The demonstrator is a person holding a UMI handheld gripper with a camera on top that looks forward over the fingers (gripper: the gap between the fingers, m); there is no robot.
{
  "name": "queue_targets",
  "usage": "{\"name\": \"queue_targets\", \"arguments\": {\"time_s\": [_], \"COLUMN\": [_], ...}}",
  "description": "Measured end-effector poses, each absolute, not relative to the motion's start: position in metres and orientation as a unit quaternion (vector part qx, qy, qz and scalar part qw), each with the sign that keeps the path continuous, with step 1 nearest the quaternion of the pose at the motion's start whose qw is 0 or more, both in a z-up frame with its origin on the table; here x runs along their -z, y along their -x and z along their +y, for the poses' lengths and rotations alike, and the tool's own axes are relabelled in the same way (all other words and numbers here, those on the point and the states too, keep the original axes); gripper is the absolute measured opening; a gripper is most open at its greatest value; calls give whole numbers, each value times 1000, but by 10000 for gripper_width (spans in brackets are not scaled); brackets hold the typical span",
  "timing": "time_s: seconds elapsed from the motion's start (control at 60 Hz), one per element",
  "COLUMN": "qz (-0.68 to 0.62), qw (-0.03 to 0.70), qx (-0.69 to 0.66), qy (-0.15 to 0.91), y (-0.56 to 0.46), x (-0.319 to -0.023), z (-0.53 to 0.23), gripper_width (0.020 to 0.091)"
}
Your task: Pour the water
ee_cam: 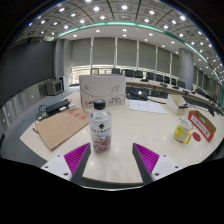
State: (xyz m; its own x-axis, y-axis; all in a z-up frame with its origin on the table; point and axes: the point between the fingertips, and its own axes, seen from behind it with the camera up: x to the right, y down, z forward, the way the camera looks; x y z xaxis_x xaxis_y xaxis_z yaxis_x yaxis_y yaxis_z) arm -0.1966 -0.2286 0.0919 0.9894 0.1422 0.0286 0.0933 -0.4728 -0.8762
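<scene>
On the pale table (120, 140), gripper view: gripper (112, 158) fingers spread wide, touching nothing. Magenta pads (76, 155) sit low at either side. Clear water bottle (100, 128) with white cap stands upright just ahead, between the finger lines, gaps both sides. Brown board (60, 128) beside it; yellow cup (182, 132) and red item (201, 124) well apart on the other side.
</scene>
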Motion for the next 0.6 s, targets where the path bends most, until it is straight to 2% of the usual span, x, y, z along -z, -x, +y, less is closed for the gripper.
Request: {"name": "queue_targets", "arguments": {"time_s": [0.267,0.317,0.4,0.483,0.6], "qz": [-27,-19,-16,-23,-20], "qw": [552,558,570,580,582], "qx": [-27,-27,-20,-12,-8], "qy": [833,829,821,815,813], "y": [241,242,241,240,238], "x": [-61,-57,-55,-57,-58], "z": [-137,-125,-113,-109,-109], "gripper_width": [845,779,573,556,463]}}
